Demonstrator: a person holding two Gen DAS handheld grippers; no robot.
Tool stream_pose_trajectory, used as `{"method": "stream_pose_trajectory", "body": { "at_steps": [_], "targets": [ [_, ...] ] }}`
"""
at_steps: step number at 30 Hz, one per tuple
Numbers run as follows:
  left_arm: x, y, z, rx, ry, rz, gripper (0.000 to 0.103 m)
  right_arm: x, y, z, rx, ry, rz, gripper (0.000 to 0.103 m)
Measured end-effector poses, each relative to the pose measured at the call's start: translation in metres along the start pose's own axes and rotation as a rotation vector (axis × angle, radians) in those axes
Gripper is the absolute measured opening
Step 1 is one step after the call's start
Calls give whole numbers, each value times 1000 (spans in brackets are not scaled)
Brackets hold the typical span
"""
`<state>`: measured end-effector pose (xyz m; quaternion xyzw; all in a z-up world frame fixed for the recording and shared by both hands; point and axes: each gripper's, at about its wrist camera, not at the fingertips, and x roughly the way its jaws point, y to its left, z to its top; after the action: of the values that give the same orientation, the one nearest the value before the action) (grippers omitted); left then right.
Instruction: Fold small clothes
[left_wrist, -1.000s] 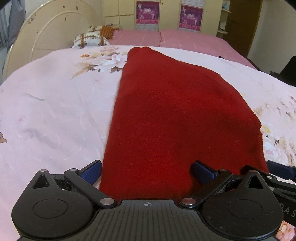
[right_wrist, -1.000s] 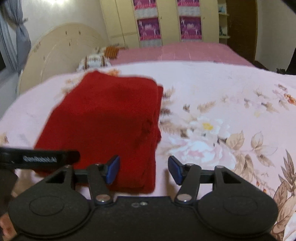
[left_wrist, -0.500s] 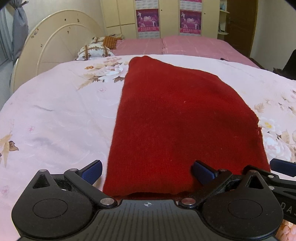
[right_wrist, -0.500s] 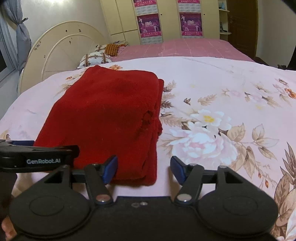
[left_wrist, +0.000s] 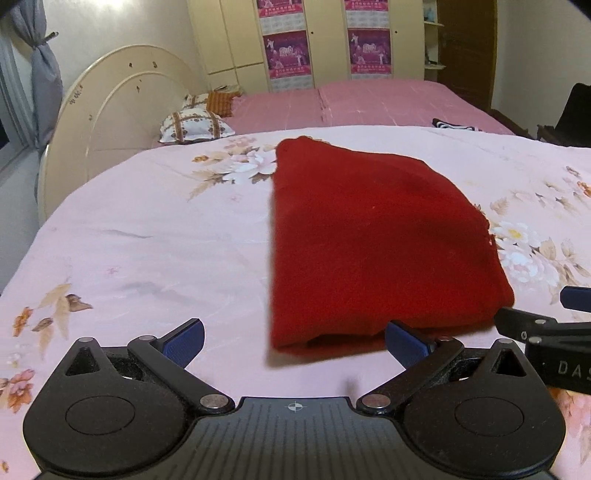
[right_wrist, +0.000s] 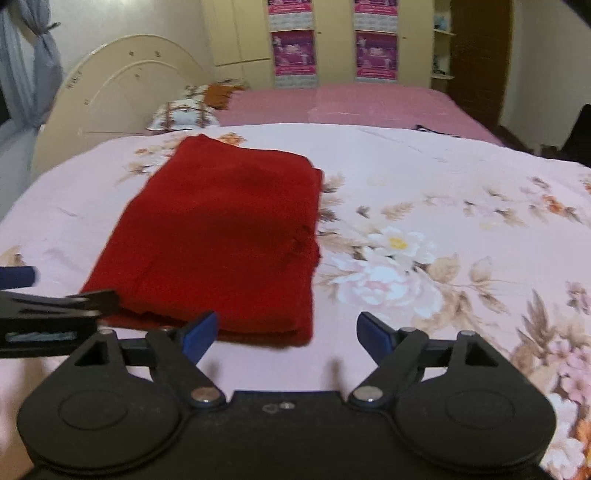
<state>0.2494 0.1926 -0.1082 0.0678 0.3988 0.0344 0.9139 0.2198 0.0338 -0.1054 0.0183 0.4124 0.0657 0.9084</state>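
On the floral bedspread (left_wrist: 155, 236) the red garment (left_wrist: 373, 251) lies folded, seemingly finished — left gripper (left_wrist: 293, 338) gapes empty, right gripper (right_wrist: 286, 332) empty, jaws opening.

A deep red folded garment (left_wrist: 376, 243) is seen on a pale pink bedsheet (left_wrist: 155, 236) printed with white, peach and brown flowers. Blue pads are carried on the black left gripper (left_wrist: 293, 338) and black right gripper (right_wrist: 286, 332). Farther off, a plain pink bedspread (left_wrist: 369, 103) and a cream headboard (left_wrist: 110, 107) are shown.
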Motion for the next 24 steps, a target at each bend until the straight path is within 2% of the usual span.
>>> {"method": "stream_pose_trajectory", "body": {
  "at_steps": [1, 4, 9, 13, 17, 21, 24],
  "targets": [
    [-6, 2, -1, -2, -5, -5, 103, -6, 1, -1, 12, -5, 4, 82],
    [-29, 7, -5, 13, -31, -21, 103, -32, 6, -5, 27, -31, 25, 92],
    [-72, 20, -10, 19, -65, -31, 103, -89, 14, -14, 21, -82, 53, 99],
    [-104, 38, -15, -37, -74, -29, 103, -135, 16, -22, 0, -116, 89, 101],
    [-137, 50, -23, -79, -91, -12, 103, -183, 10, -30, 18, -202, 125, 102],
    [-174, 51, -32, -103, -97, -8, 103, -219, 13, -34, -54, -230, 132, 102],
    [-203, 46, -42, -117, -119, 2, 103, -246, 15, -42, -88, -322, 123, 102]
  ]
}}
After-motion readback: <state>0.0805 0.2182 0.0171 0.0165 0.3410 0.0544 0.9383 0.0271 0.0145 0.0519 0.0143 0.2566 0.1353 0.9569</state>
